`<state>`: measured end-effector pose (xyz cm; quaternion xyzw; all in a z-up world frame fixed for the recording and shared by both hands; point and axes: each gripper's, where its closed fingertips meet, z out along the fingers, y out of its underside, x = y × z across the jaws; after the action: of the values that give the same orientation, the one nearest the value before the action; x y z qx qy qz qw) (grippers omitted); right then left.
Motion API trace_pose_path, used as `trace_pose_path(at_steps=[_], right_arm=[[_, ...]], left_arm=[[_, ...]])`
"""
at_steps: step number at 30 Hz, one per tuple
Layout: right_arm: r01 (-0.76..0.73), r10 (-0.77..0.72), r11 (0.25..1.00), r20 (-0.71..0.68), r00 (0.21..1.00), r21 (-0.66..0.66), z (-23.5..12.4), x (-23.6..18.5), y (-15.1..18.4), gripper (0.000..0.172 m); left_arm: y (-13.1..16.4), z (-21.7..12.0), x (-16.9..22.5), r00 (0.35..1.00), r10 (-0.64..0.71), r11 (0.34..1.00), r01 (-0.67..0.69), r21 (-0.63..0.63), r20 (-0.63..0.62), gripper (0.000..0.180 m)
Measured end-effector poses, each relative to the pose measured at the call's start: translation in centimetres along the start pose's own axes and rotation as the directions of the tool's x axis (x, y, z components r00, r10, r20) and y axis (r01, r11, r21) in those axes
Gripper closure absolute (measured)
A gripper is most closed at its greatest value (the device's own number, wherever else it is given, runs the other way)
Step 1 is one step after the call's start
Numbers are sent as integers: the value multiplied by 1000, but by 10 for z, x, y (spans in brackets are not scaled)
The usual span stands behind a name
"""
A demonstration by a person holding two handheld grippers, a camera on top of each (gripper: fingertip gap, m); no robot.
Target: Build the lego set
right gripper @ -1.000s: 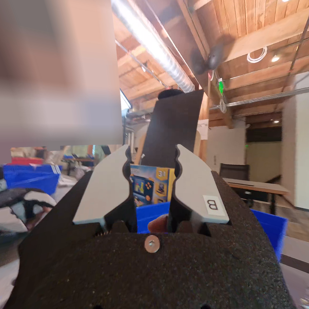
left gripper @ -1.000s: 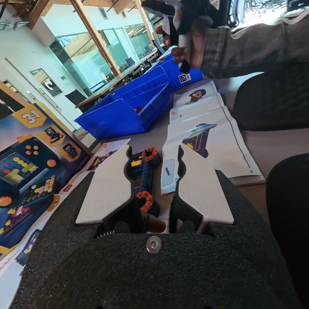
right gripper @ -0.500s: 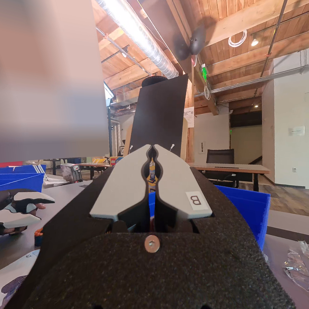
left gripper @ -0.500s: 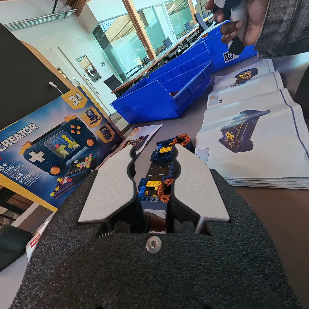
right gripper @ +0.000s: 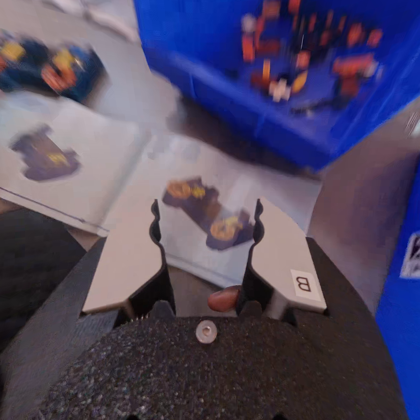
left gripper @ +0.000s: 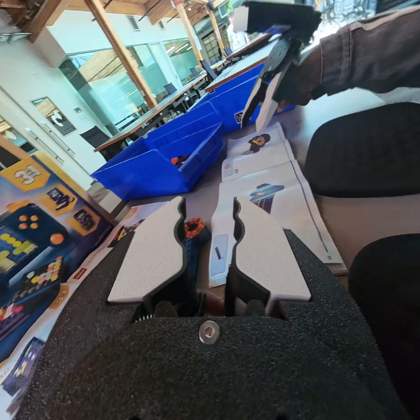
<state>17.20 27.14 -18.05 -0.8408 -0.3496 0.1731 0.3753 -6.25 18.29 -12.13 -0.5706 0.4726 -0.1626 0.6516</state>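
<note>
My left gripper is low over the table with its jaws partly open. A dark blue brick model with an orange ring lies between the fingers, close against the left finger. Booklet paper shows between the model and the right finger, so the pads do not clamp it. My right gripper is wide open and empty, pointing down over the open instruction booklet, above a printed picture of the model. The right gripper also shows in the left wrist view, held by a hand over the booklet's far page. The model shows blurred in the right wrist view.
A blue bin stands behind the model, with more blue bins behind it. A bin with several orange and red bricks is just beyond the booklet. The set's box stands at the left. Dark rounded pads are at the right.
My right gripper, shut half a second ago and facing the room, has opened wide and tipped down over the booklet. My left gripper narrowed slightly and shifted; the model now sits by its left finger.
</note>
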Motion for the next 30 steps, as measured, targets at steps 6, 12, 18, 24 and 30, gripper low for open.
trace_pose_path(at_steps=[6,12,18,24,30], right_arm=[[-30,20,994,-90,996,-108,18,-10,30,103],[10,-13,999,-53,999,-50,24,-32,22,168],[136,-136,991,-20,991,-1,25,-54,12,172],[412,-394,899,-137,909,147,13,-92,-31,172],[632,-585,767,-284,760,110,13,-112,-41,172]], left_arm=[[4,3,5,999,34,999,-34,-35,-10,142],[3,3,6,998,61,997,-61,-43,-5,144],[-11,8,6,999,50,999,-50,-13,8,144],[-30,27,6,968,-243,970,240,-49,-68,134],[-13,80,0,886,-433,879,373,-296,-168,126]])
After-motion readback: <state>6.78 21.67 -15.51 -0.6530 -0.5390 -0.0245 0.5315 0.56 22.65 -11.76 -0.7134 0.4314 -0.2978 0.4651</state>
